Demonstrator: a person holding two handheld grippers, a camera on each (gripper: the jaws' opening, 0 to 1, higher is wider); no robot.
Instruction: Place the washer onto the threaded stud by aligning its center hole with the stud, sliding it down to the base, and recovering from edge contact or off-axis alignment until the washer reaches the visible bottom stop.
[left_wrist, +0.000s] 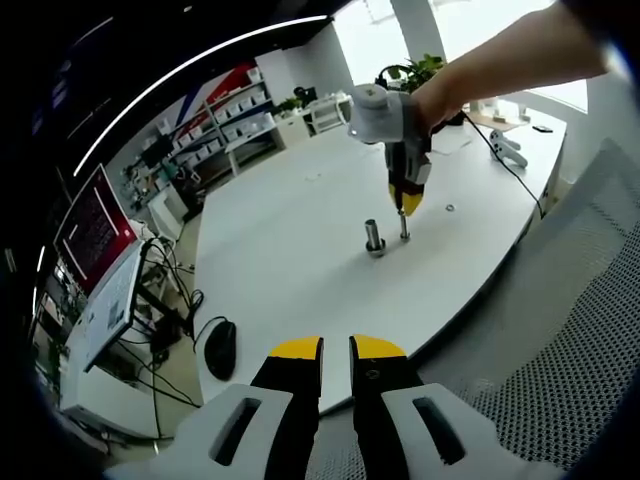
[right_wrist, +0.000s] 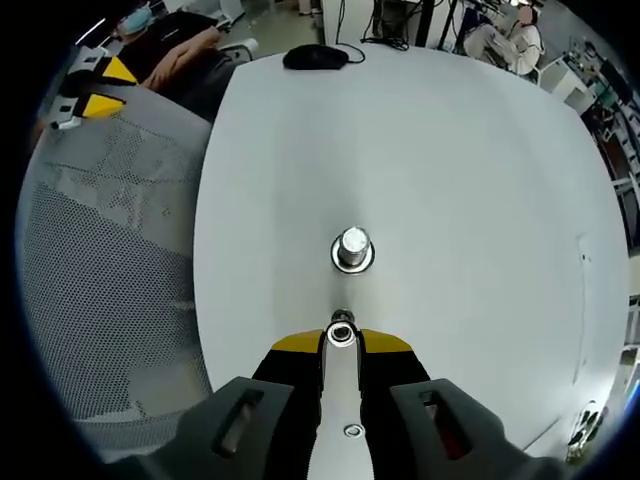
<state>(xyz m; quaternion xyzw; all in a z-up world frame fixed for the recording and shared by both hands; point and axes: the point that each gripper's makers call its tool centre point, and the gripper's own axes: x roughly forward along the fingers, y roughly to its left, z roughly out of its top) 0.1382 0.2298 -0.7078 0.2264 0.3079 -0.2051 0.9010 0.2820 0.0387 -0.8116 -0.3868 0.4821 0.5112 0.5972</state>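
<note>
Metal washer sits ringed between right gripper jaws.

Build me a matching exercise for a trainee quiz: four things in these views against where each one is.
Things:
1 mouse
2 metal cylinder
3 loose washer
4 left claw

Places:
A flat on the table, under the right claw
B beside the table's edge
C off the table, by the mesh chair
D upright mid-table, just ahead of the right claw

Pairs: 1-B, 2-D, 3-A, 4-C
</note>
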